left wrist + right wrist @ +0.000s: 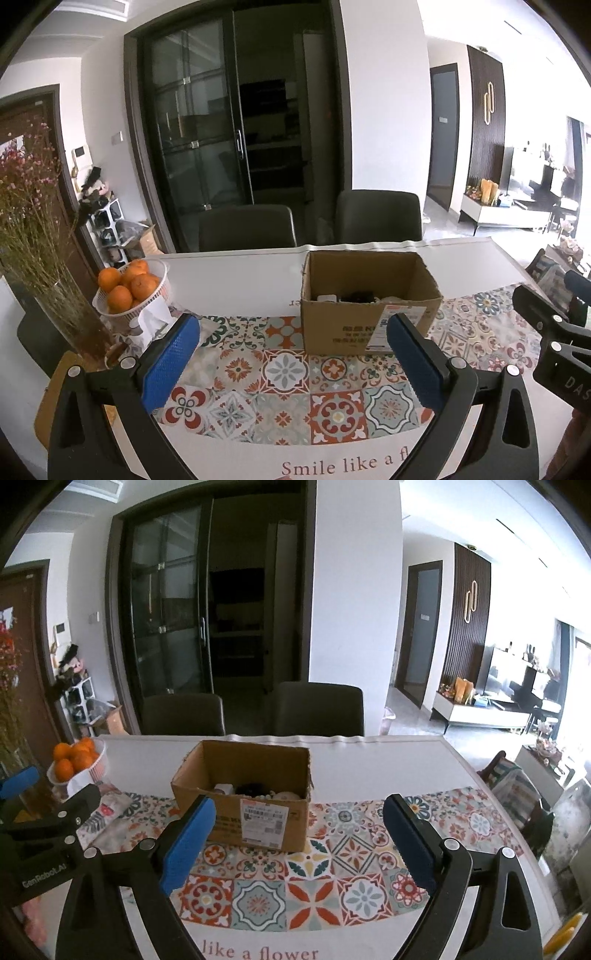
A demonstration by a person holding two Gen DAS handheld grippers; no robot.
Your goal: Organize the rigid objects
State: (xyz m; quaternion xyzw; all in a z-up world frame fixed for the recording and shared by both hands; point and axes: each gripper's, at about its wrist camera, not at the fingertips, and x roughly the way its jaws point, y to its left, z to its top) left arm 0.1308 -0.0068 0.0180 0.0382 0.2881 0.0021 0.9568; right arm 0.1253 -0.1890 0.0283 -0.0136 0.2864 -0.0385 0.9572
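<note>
An open cardboard box [369,325] [258,823] stands on the tiled-pattern tablecloth [280,376] [317,871], with a shipping label on its near wall. Inside it lie a few small white and black items [347,297] [251,790], only partly visible. My left gripper [295,354] is open above the cloth, short of the box, its blue pads [170,362] wide apart with nothing between them. My right gripper [299,838] is open too, nothing between its blue pads [188,845]; the box sits beyond its left finger.
A white basket of oranges [129,291] [74,764] and a glass vase of dried flowers [44,258] stand at the table's left. A tissue pack [153,325] lies near the basket. Two dark chairs [247,229] [380,218] stand behind the far edge.
</note>
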